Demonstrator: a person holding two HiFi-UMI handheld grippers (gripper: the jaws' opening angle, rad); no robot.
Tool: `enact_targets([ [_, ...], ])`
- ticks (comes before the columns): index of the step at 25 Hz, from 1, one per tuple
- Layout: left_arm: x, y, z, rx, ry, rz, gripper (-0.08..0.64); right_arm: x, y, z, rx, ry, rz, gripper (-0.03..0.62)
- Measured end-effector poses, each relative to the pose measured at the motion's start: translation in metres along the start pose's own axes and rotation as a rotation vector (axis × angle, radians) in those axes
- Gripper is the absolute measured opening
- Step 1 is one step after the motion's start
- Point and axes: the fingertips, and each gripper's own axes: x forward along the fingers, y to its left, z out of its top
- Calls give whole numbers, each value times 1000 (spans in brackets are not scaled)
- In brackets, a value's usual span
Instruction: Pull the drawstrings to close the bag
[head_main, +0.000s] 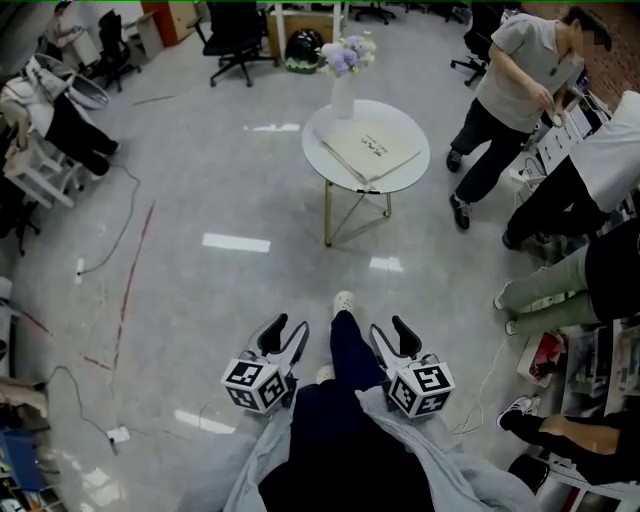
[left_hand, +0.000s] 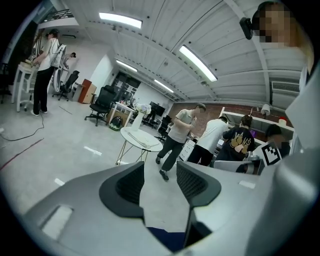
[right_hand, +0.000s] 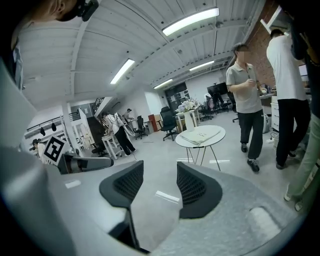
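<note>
A flat pale bag (head_main: 368, 148) lies on a small round white table (head_main: 313, 152) well ahead of me, across open floor. My left gripper (head_main: 286, 328) and right gripper (head_main: 390, 328) hang low beside my legs, far short of the table. Both stand open with nothing between the jaws. The left gripper view has its gripper (left_hand: 160, 172) framing floor, with the table (left_hand: 150, 146) and bag (left_hand: 136, 135) small in the distance. Past the right gripper (right_hand: 160, 172) in its own view, the table (right_hand: 218, 136) and bag (right_hand: 199, 135) sit ahead to the right.
A vase of flowers (head_main: 345, 65) stands at the table's far edge. Several people (head_main: 520, 85) stand and sit along the right by desks. Office chairs (head_main: 235, 35) are at the back. Cables (head_main: 120, 235) trail over the floor at left.
</note>
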Motion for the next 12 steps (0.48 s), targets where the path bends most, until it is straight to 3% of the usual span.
enact_targets([
  [7, 46, 30, 36, 10, -17, 28, 201, 62, -17, 35, -24, 5, 57, 212],
  [12, 106, 50, 78, 40, -25, 19, 201, 115, -56, 73, -46, 8, 56, 212],
])
